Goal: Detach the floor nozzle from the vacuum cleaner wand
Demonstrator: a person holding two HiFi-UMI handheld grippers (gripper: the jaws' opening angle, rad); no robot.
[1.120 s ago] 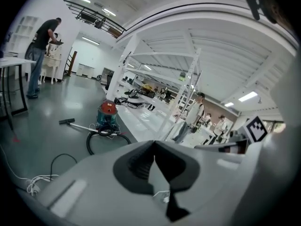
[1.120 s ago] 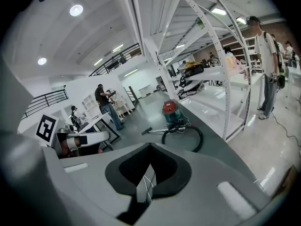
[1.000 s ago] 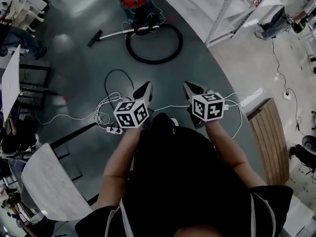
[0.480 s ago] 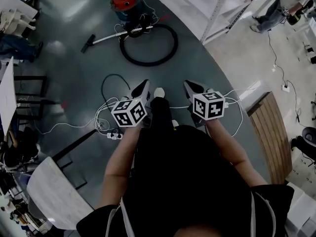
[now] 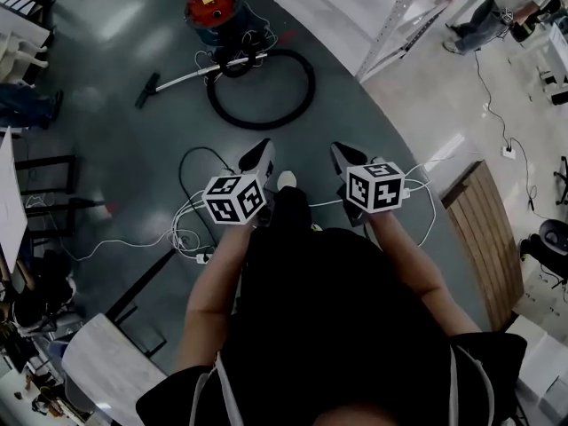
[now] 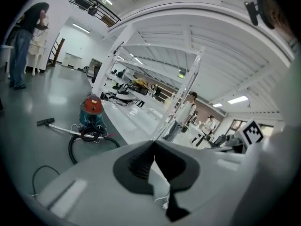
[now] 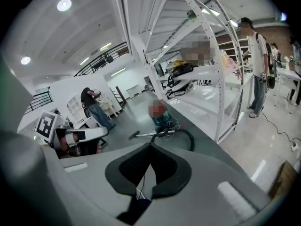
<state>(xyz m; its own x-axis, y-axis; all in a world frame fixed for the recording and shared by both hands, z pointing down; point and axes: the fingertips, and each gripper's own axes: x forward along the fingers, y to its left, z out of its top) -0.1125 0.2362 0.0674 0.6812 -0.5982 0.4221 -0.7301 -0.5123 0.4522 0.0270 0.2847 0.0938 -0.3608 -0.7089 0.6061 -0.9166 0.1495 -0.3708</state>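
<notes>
- The floor nozzle [image 5: 146, 90] lies on the floor [image 5: 133, 167], on the end of the wand [image 5: 200, 71]. It is beside the red vacuum cleaner [image 5: 206, 7] and well ahead of both grippers.
- The left gripper [image 5: 260, 153] and right gripper [image 5: 343, 155] have their fingers closed on nothing.
- The nozzle looks like light, rigid plastic, and the wand like a stiff, smooth, probably slippery tube. One gripper is best placed on the nozzle's neck and the other on the wand near the joint.

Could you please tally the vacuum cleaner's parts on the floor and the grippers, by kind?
canister: 1
hose: 1
wand: 1
floor nozzle: 1
grippers: 2 (left gripper, right gripper)
Total: 6
</notes>
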